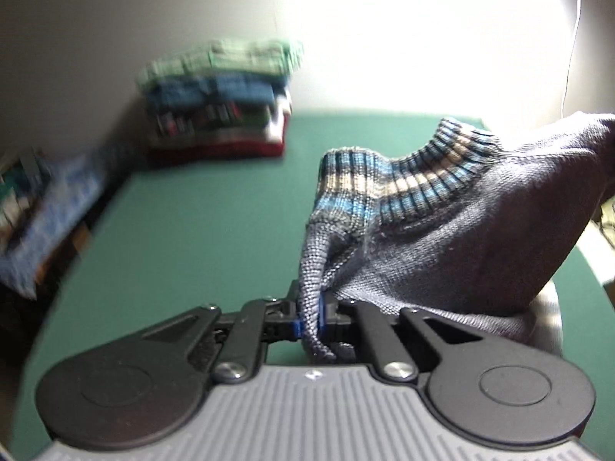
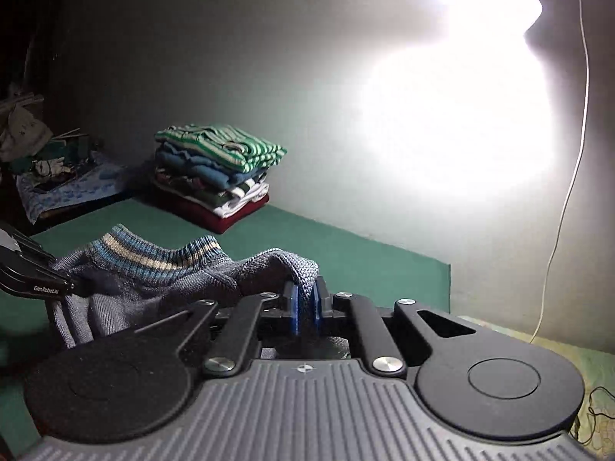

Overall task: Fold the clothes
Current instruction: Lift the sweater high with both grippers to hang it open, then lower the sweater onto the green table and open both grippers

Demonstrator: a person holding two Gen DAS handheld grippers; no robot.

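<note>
Left wrist view: left gripper (image 1: pixel 309 320) pinched tight on a fold of grey-blue knit sweater (image 1: pixel 442 238), blue pads (image 1: pixel 295 326) w/ cloth squeezed between. Striped collar (image 1: pixel 403 180) up front, sweater lifted off green table (image 1: pixel 192 238), draped off to the right. Folded clothes stack (image 1: pixel 219 103) at far table edge by wall, blurred.

Right wrist view: right gripper (image 2: pixel 305 307) likewise clamped on sweater (image 2: pixel 153 280) edge, knit pressed between blue pads (image 2: pixel 294 309). Left gripper (image 2: pixel 71 286) at frame left, gripping the other side. Stack (image 2: pixel 219 173) sharp, green-striped top. Lamp glare (image 2: pixel 461 107) on wall; thin cord (image 2: pixel 569 192) hanging down.
</note>
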